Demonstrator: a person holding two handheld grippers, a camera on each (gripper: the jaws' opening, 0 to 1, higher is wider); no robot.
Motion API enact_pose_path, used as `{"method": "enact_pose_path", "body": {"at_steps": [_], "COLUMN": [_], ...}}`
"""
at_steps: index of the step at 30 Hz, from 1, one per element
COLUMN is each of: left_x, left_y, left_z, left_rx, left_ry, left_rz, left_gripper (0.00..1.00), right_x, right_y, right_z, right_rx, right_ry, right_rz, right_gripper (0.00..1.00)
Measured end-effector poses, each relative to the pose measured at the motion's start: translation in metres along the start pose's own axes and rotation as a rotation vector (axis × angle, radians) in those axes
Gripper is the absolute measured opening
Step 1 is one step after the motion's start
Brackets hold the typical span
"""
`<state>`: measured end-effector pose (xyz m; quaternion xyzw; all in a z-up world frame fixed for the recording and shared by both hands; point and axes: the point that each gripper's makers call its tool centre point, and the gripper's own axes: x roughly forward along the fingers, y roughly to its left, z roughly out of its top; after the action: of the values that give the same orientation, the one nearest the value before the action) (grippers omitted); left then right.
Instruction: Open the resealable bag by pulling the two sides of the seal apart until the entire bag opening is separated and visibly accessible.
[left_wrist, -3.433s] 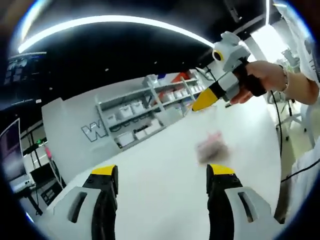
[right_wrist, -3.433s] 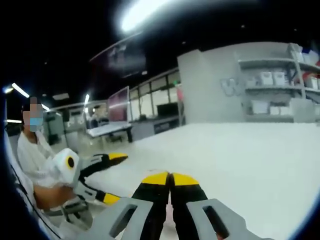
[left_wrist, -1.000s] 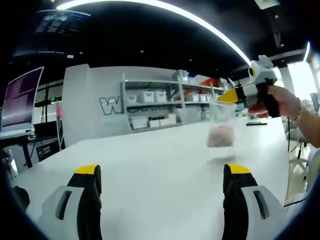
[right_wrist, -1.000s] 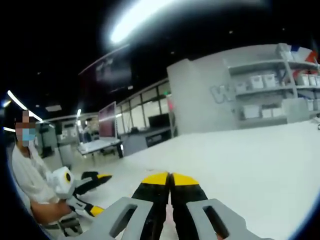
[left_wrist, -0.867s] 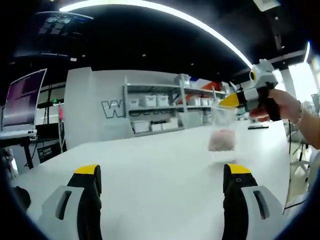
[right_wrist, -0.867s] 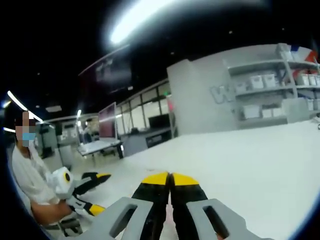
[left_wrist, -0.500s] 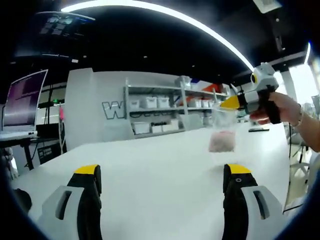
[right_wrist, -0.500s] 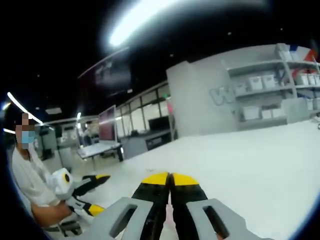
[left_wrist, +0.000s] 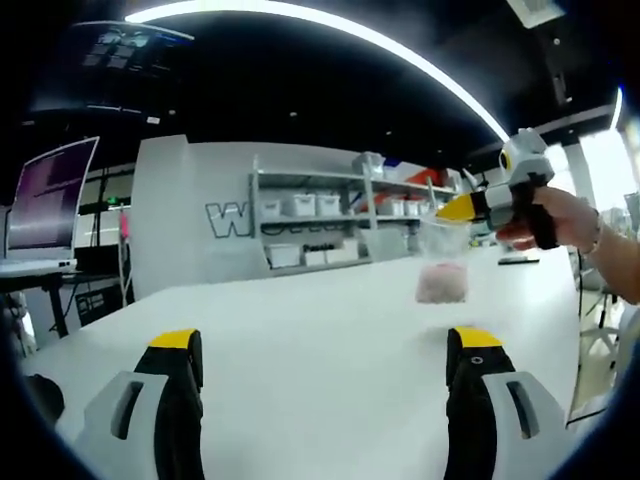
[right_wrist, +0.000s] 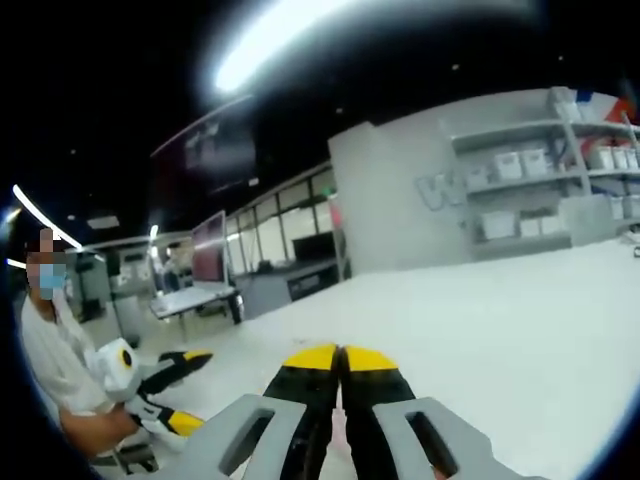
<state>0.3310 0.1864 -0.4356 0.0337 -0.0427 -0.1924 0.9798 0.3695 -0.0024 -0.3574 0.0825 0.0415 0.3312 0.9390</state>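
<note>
- Two grippers are at work, and going from left to right in the left gripper view, the left gripper (left_wrist: 325, 350) comes first: its yellow-tipped jaws stand wide apart low over the white desk (left_wrist: 300, 320), released and holding nothing.
- Further right in that view hangs the resealable bag (left_wrist: 441, 262), clear plastic with a pinkish lump of contents sagging in its lower half, lifted off the desk and well ahead of the left gripper.
- Right again is the right gripper (left_wrist: 462, 207), carried in a person's hand (left_wrist: 560, 218); its yellow tip meets the bag's top edge, so it looks clenched on the seal strip, though the blur there means I can only call that likely.
- From the right gripper view the right gripper's own jaws are pressed together at the tips, with a faint pink showing just below them; the left gripper (right_wrist: 180, 385) sits off to the left there, jaws spread.
- My read is that the bag will handle as light, thin and floppy film, slippery to pinch, and the weight at the bottom will make it swing.
- The sensible hold for the free gripper is the opposite lip just above the seal, near the middle, taking one layer only, so a pull peels the seal open.
</note>
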Motion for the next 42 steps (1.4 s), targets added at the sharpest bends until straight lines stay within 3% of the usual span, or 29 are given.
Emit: {"method": "enact_pose_path", "body": {"at_steps": [21,42], "left_x": [0.002,0.006], "left_y": [0.004,0.005], "left_z": [-0.004,0.006], "left_rx": [-0.003,0.002], "left_ry": [0.007,-0.011], "left_rz": [0.005,0.007], "left_gripper": [0.99,0.99], "right_x": [0.02,0.03], "right_y": [-0.023,-0.027], "right_z": [0.003,0.011], "right_rx": [0.024,0.03], "right_ry": [-0.004,-0.019], "right_rz": [-0.024,-0.021], "right_gripper": [0.0,0.0]}}
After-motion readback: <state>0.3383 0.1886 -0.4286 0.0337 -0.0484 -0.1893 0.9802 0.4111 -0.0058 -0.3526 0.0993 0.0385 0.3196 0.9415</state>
